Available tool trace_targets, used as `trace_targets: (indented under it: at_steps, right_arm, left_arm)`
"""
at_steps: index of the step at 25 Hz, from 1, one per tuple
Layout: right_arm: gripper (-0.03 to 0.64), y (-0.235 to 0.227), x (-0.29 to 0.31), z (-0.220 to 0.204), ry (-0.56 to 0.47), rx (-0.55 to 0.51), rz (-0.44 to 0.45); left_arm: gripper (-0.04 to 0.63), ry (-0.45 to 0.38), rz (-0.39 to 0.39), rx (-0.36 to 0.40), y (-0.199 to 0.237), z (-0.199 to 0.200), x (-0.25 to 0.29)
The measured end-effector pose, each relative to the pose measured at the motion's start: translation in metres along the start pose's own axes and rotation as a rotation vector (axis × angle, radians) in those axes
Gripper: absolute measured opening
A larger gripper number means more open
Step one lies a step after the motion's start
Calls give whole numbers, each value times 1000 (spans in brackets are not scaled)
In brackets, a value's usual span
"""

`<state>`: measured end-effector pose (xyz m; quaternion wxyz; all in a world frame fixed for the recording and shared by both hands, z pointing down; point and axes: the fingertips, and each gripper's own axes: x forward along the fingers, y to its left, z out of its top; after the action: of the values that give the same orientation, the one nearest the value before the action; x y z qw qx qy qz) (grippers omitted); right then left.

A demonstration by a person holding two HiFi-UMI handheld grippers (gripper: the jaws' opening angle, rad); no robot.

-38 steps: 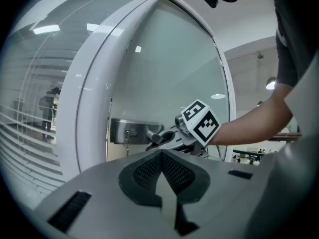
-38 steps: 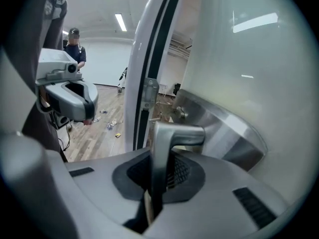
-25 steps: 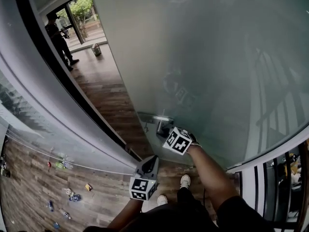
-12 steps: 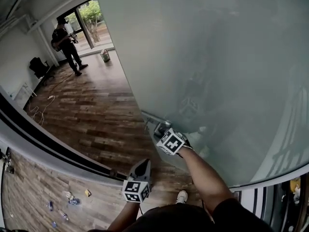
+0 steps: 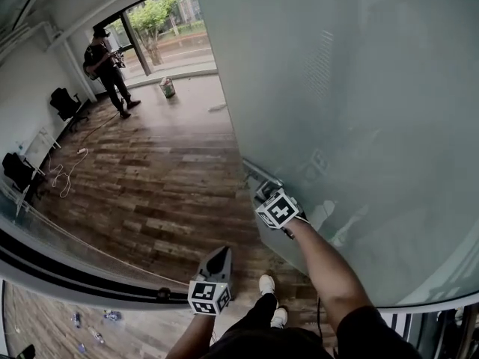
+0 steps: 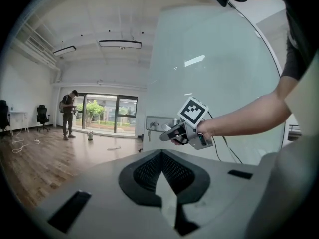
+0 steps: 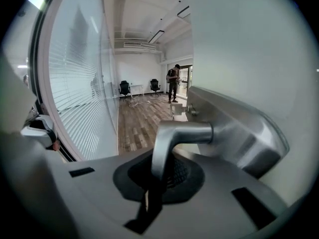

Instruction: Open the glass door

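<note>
Between the jaws of the right tool [image 7: 155,183] sits the metal lever handle [image 7: 180,133] of the glass door [image 5: 344,88], pinched tight. The door stands swung open just beyond that tool. Left of it and lower, the left tool [image 6: 164,185] is pressed together, empty, clear of the door.

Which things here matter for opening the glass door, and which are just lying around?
For the job: glass door, door handle, right gripper shut on the handle.
Just lying about: office chair, floor cable, small container by the far doorway.
</note>
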<state>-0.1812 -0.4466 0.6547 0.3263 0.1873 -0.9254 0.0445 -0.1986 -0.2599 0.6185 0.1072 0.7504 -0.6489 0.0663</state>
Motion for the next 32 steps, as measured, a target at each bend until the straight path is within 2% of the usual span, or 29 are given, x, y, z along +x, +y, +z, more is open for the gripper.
trace_targets:
  at_steps: [6, 11, 14, 20, 26, 32]
  right_arm:
    - [12, -97, 19, -9, 4, 60, -69]
    - [12, -194, -21, 15, 23, 110, -127]
    - [12, -235, -32, 14, 24, 137, -158]
    - [12, -305, -45, 6, 29, 190, -215]
    - [12, -361, -61, 2, 37, 245, -279]
    - [12, -424, -72, -17, 42, 287, -337]
  left_arm:
    - [2, -2, -66, -33, -7, -2, 95]
    - [2, -24, -142, -26, -30, 76, 177]
    - [2, -30, -161, -10, -24, 102, 213]
    - [2, -33, -206, -51, -9, 119, 271]
    - [2, -44, -258, -55, -3, 142, 309]
    - [2, -41, -259, -52, -2, 142, 343]
